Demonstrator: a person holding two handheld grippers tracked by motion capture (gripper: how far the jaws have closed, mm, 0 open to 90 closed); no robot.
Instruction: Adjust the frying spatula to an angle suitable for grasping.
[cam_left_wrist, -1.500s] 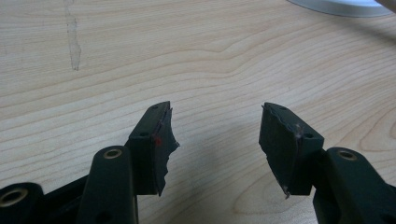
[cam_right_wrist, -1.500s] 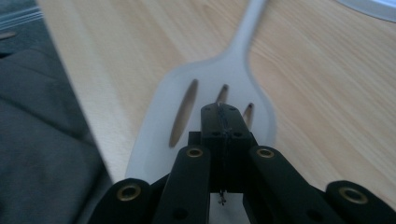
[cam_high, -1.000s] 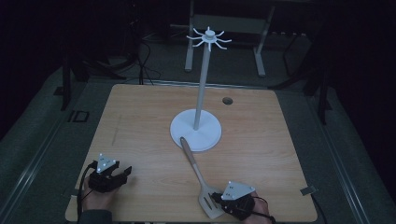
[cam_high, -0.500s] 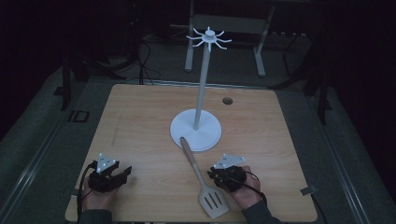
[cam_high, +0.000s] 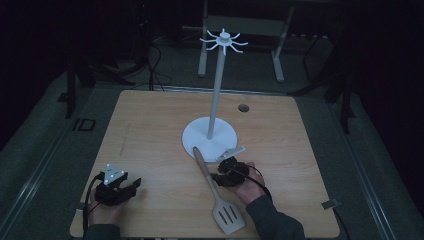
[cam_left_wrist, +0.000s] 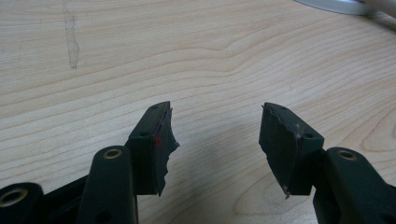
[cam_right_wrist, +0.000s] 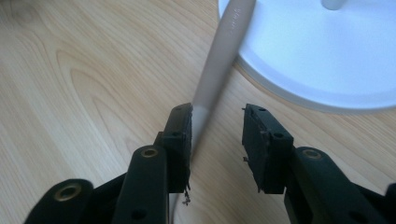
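A pale slotted spatula (cam_high: 215, 190) lies on the wooden table (cam_high: 150, 135), its handle tip resting on the round white base (cam_high: 200, 137) of a tall white hook stand (cam_high: 222, 40). My right gripper (cam_high: 220, 172) is open beside the spatula's handle (cam_right_wrist: 219, 60); in the right gripper view the handle runs just inside the left jaw, and the gap between the jaws (cam_right_wrist: 217, 135) holds nothing else. My left gripper (cam_high: 131, 185) rests open near the table's front left, over bare wood (cam_left_wrist: 215, 135).
A small dark hole (cam_high: 243, 107) sits in the tabletop behind the stand. A pale scuff mark (cam_left_wrist: 71, 37) runs across the wood ahead of the left gripper. Dark floor, cables and metal frame legs (cam_high: 280, 50) surround the table.
My right gripper has moved forward along the spatula, from beside its blade near the front edge up to the handle by the stand's base. The left gripper has stayed put.
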